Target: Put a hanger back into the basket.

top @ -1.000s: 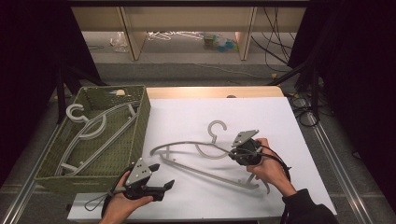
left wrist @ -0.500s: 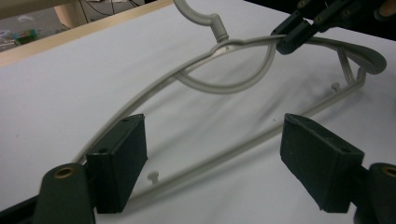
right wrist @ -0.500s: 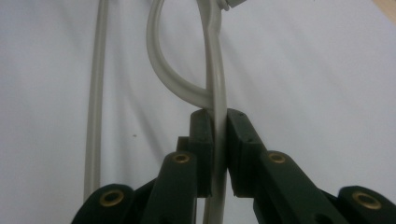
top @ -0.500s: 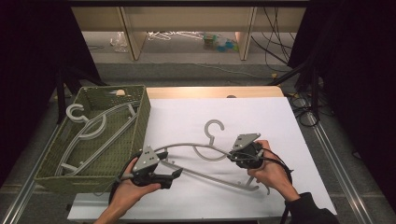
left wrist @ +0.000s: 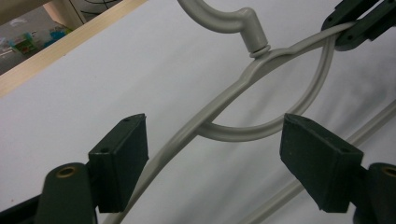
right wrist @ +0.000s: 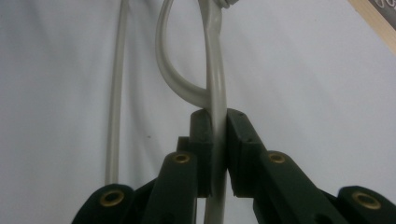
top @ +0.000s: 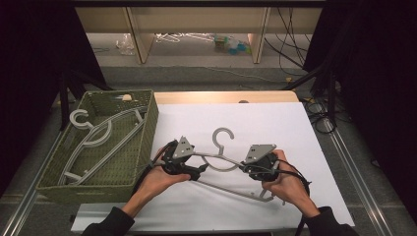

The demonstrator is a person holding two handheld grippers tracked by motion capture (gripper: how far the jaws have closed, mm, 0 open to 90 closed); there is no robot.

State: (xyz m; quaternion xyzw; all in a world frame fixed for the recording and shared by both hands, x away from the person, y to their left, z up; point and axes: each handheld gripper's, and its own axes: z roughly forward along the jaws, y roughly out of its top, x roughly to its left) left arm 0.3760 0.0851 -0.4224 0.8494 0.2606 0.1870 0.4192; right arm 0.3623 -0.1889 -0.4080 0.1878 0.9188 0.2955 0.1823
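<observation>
1. Nearest the person, the right gripper point(right wrist: 215, 154) has its jaws pinched tight on one shoulder arm of the grey hanger point(top: 223, 162), which sits on the white table sheet point(top: 295, 128) between the two hands.
2. The left gripper point(left wrist: 212, 170) is spread wide, its jaws straddling the hanger's other arm without pressing on it; one jaw stands right beside the plastic, the other well clear.
3. Risk here, as I read it: only one end is actually gripped, so a lift now could let the hanger swing or twist in that single pinch, and its low bar could drag on the sheet.
4. Another: if the left jaws close off-centre, the thin curved arm may slide out sideways, or they may catch the inner loop point(left wrist: 280, 126) instead.
5. A third: the hook point(top: 222, 135) sticks out away from the person and could snag the basket's rim on the way over.
6. Farther left, the green woven basket point(top: 142, 142) already holds a hanger point(top: 93, 142) of the same grey kind, lying slantwise along its bottom, hook toward the far corner. A second one would have to lie over it, and the hooks could tangle.
</observation>
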